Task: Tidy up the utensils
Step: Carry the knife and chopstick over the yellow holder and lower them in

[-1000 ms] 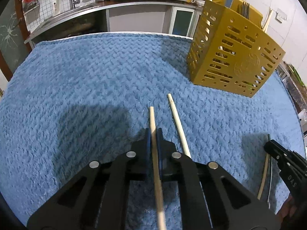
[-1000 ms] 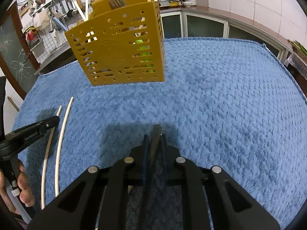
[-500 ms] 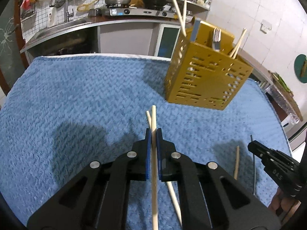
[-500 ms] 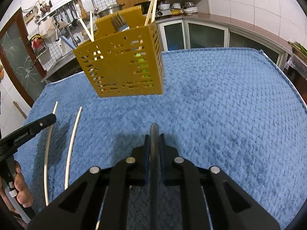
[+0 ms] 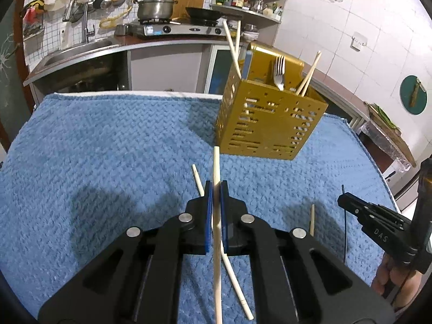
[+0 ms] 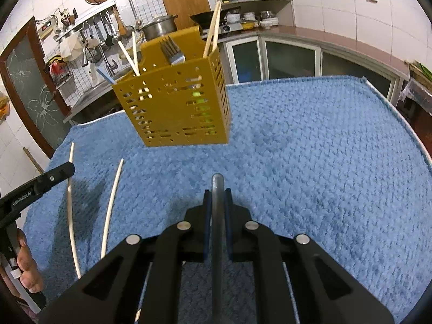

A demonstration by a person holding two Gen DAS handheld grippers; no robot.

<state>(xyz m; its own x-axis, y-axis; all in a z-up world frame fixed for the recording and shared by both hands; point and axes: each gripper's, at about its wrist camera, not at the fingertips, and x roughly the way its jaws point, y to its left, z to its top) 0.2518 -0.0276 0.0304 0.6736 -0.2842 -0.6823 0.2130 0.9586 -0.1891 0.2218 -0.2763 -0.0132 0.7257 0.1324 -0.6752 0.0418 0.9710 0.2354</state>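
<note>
A fuzzy blue towel (image 5: 108,148) covers the counter in a tiled kitchen. Left claw (image 5: 214,189) is clamped on a pale wooden chopstick (image 5: 216,170), lifted clear, its twin (image 5: 197,179) lying on the towel just beneath. Ahead stands the perforated mustard-yellow plastic utensil caddy (image 5: 270,127), forks and chopsticks already inside. Right claw (image 6: 216,197) grips a grey metal utensil handle (image 6: 217,189). Looks like the carrying step; next, tip each piece upright over the caddy's open top.

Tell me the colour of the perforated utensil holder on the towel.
The utensil holder is mustard yellow, shown best in the right wrist view.
</note>
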